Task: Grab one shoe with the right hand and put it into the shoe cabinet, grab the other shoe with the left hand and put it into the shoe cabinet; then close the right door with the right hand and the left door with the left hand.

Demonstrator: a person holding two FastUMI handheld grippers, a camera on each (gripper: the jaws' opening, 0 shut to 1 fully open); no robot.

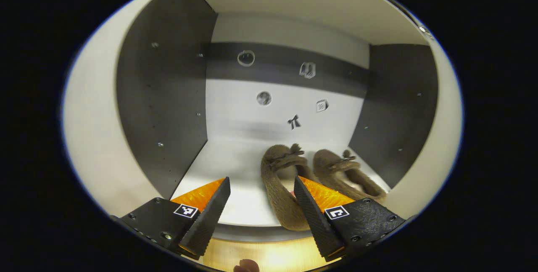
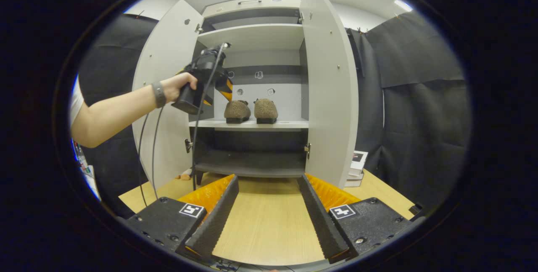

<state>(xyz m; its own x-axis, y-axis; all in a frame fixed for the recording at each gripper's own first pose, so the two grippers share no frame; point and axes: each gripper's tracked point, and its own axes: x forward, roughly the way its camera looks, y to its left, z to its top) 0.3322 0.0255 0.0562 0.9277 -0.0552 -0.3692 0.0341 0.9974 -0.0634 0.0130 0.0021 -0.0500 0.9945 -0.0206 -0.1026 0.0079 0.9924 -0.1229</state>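
Two brown shoes (image 2: pixel 251 111) side by side on the shoe cabinet (image 2: pixel 252 36) middle shelf, heel of the nearer shoe hidden behind left claw (image 1: pixel 261 207), two doors open, left claw wide apart, empty, right claw (image 2: pixel 267 217) wide apart, empty, over tabletop (image 2: pixel 269 221).

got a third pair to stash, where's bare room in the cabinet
Middle shelf: free to the left of the left shoe, up to the left wall; the right half is crowded by it and the right shoe. Lower shelf and the top shelf look bare. The left gripper hangs at the opening.
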